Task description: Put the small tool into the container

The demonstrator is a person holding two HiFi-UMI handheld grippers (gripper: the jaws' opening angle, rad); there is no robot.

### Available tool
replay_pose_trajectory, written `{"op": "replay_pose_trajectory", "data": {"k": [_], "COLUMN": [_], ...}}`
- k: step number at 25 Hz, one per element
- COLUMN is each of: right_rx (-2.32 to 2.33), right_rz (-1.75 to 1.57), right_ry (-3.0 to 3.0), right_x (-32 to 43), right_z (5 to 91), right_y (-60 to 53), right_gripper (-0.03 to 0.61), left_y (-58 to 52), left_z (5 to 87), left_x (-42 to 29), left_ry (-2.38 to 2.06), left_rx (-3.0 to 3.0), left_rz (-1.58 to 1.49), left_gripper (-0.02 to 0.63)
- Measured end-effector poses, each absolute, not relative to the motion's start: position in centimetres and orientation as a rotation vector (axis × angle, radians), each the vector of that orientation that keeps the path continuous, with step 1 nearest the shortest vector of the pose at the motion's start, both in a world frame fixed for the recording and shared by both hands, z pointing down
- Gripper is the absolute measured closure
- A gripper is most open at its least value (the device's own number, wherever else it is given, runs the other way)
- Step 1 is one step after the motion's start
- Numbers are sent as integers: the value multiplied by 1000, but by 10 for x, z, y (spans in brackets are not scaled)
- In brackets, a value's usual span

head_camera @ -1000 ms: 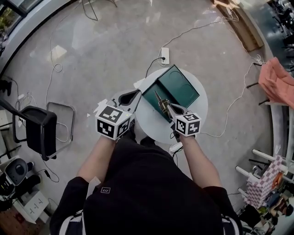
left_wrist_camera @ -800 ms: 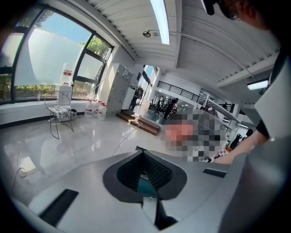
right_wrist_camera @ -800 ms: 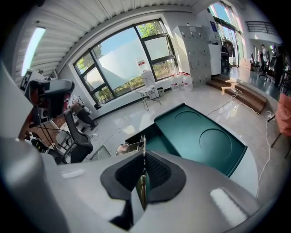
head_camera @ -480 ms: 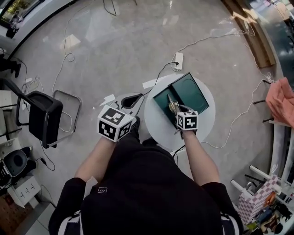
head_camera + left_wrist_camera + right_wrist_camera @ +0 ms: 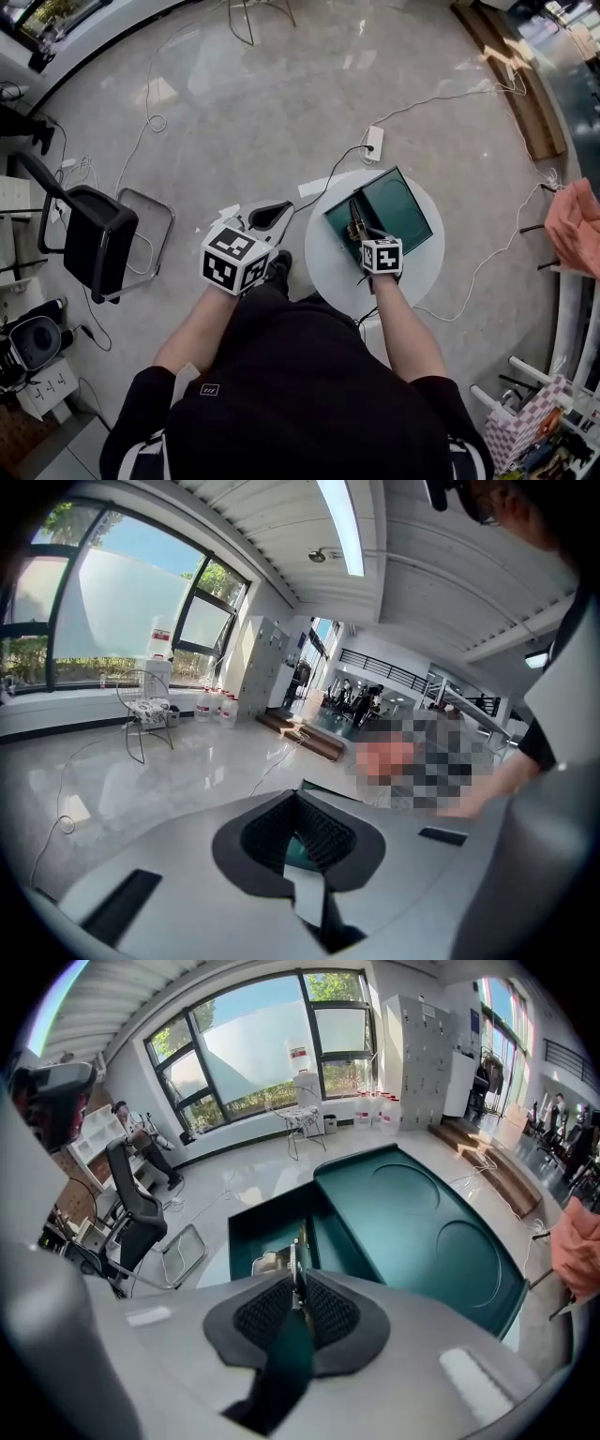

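Observation:
An open dark green container (image 5: pixel 398 202) lies on a small round white table (image 5: pixel 328 258). Its box half (image 5: pixel 267 1227) and flat lid (image 5: pixel 422 1232) fill the right gripper view. My right gripper (image 5: pixel 357 228) (image 5: pixel 297 1290) is shut on the small tool (image 5: pixel 296 1265), a thin metal blade on a green handle. The blade points down into the box half. My left gripper (image 5: pixel 278 212) (image 5: pixel 298 803) hangs left of the table, off its edge, pads together and holding nothing.
A pale item (image 5: pixel 267 1262) lies in the box half near the tool tip. A black chair (image 5: pixel 94 239) stands at the left. A power strip (image 5: pixel 374 142) and cables trail over the floor behind the table. Orange cloth (image 5: pixel 577 225) hangs at the right.
My right gripper has carried the tool forward from the table's near side to above the box half. The left gripper stays beside the table.

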State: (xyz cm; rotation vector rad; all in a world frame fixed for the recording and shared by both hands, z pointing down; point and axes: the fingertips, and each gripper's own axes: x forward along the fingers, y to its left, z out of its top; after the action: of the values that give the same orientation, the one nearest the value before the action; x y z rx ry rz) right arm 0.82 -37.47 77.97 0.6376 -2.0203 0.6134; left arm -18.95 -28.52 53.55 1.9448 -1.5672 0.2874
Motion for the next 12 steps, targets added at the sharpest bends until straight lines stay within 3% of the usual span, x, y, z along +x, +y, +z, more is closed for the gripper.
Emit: {"op": "replay_pose_trajectory", "data": {"k": [12], "right_rx": [753], "right_rz": [702], "right_ry": [-2046], "right_x": [12], "right_z": [757], "right_y": [-362], "right_gripper": [508], "left_y": [-287], "left_z": [531], "left_x": [-193], "left_ry": [-1486], "left_rx": [2046], "left_rz": [249], "left_gripper": [609]}}
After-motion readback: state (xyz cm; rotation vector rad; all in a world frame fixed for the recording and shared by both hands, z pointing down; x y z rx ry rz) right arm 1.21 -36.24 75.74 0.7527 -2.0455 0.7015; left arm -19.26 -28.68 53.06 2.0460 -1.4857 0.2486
